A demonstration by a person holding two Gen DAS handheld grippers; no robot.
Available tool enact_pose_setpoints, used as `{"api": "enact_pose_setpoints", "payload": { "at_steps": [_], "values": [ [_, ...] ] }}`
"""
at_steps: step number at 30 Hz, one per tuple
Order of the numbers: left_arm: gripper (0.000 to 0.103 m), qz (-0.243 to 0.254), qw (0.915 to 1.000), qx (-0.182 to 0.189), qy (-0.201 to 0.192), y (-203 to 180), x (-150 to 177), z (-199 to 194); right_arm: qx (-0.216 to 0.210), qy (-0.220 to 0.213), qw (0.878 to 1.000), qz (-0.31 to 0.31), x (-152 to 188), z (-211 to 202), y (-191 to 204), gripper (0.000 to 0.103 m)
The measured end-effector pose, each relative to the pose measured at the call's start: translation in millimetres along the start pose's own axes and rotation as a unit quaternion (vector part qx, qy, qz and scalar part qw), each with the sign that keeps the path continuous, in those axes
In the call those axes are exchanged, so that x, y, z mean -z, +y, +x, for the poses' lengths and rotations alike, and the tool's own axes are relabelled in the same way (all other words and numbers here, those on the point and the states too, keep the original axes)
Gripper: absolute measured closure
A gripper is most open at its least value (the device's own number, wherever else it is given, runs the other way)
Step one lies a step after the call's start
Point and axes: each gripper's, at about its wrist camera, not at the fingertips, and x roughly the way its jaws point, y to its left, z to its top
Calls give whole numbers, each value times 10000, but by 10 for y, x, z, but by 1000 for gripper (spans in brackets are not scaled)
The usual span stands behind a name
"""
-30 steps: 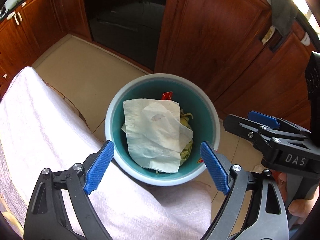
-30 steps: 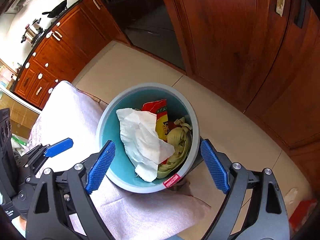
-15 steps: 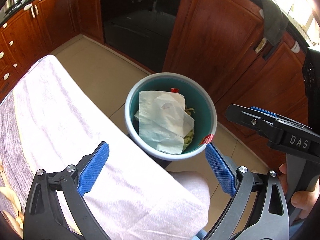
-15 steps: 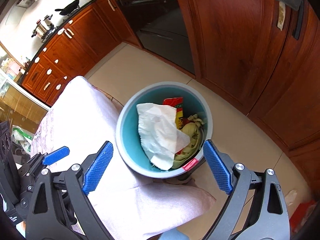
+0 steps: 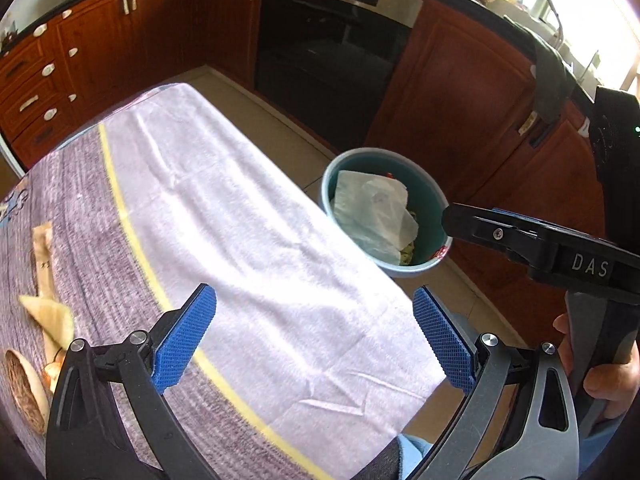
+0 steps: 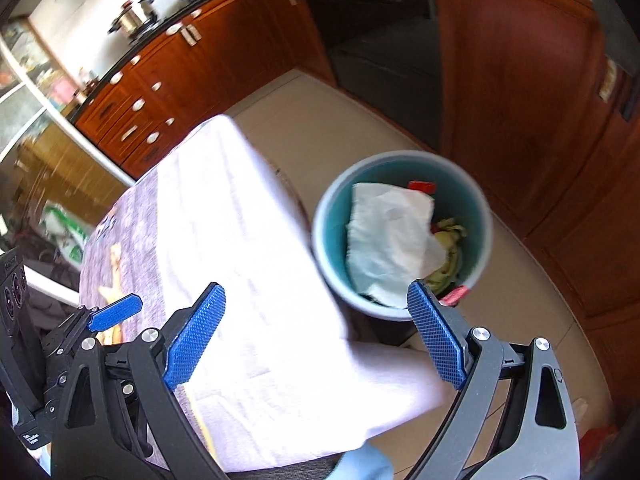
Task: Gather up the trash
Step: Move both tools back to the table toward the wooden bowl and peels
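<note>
A teal bin (image 5: 434, 196) (image 6: 328, 208) stands on the floor beside the table's corner. A crumpled white paper towel (image 5: 372, 212) (image 6: 388, 236) lies on top inside it, over a banana peel (image 6: 448, 244) and a red wrapper (image 6: 422, 186). My left gripper (image 5: 312, 336) is open and empty above the table's cloth. My right gripper (image 6: 316, 328) is open and empty above the table's corner, near the bin. On the table's left side lie pale peel scraps (image 5: 50, 314) and a brown paper wrapper (image 5: 42, 252).
The table (image 5: 224, 216) carries a white and grey cloth with a yellow stripe. A round woven item (image 5: 20, 388) sits at its left edge. Wooden kitchen cabinets (image 5: 460, 92) and a dark oven (image 5: 332, 48) stand beyond the tiled floor.
Both grippers have pulled back and up from above the bin to over the table. The bin looks smaller and farther, and scraps on the table's left have come into view.
</note>
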Motion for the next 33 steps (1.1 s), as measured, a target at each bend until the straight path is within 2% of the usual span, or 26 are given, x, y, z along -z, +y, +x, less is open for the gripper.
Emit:
{"api": "enact_pose_setpoints", "payload": {
  "at_steps": [7, 14, 22, 28, 29, 33],
  "values": [
    [4, -657, 9969, -407, -126, 817, 408, -406, -444, 294, 9940, -956, 166, 255, 920, 15],
    [4, -1304, 9863, -979, -257, 1713, 894, -781, -633, 539, 9749, -2067, 437, 550, 1888, 15],
    [4, -1933, 9662, -1693, -190, 2582, 1513, -1036, -925, 1292, 9585, -2368, 794, 995, 2660, 15],
    [4, -2310, 9574, -1729, -116, 2922, 1803, -1052, -975, 1544, 9494, -2555, 1064, 1284, 3041, 15],
    [4, -2316, 9571, -1734, -121, 2946, 1829, -1051, -952, 1539, 9482, -2613, 1100, 1318, 3086, 16],
    [4, -2232, 9591, -1736, -111, 3002, 1864, -1026, -849, 1548, 9444, -2775, 1208, 1434, 3240, 39]
  ]
}}
